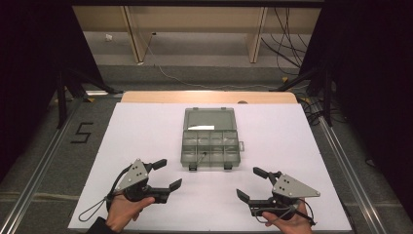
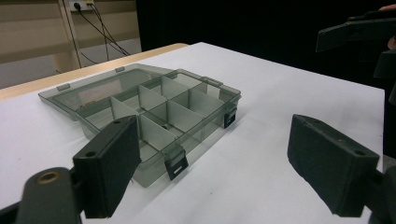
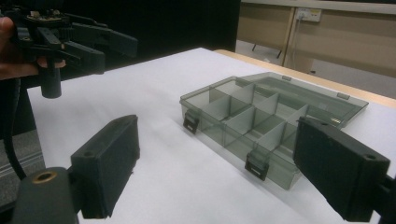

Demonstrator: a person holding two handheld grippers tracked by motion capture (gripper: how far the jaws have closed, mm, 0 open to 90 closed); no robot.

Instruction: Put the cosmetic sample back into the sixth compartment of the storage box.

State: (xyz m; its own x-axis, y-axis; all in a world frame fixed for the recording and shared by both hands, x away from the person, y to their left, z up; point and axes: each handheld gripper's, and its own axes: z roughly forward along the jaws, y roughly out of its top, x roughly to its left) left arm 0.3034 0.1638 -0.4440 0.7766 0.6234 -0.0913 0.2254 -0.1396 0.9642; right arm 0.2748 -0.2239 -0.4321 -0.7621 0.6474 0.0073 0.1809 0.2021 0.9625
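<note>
A smoky clear compartment box (image 1: pixel 210 146) lies open in the middle of the white table, its lid (image 1: pixel 210 119) folded flat toward the far side and two black latches on its near wall. A thin dark item (image 1: pixel 200 157) lies in a front compartment. My left gripper (image 1: pixel 169 174) is held open near the box's front left corner, with nothing between its fingers. My right gripper (image 1: pixel 249 183) is open at the front right, also bare. The left gripper view looks past the open left gripper (image 2: pixel 219 172) to the box (image 2: pixel 154 112); the right gripper view looks past the open right gripper (image 3: pixel 224 172) to the box (image 3: pixel 261 121).
The white table sheet (image 1: pixel 146 131) spreads wide on both sides of the box. A wooden table edge (image 1: pixel 209 96) runs along the back. Black stand legs (image 1: pixel 73 87) and cables (image 1: pixel 287 44) are on the floor beyond, and a "5" mark (image 1: pixel 82 132) at left.
</note>
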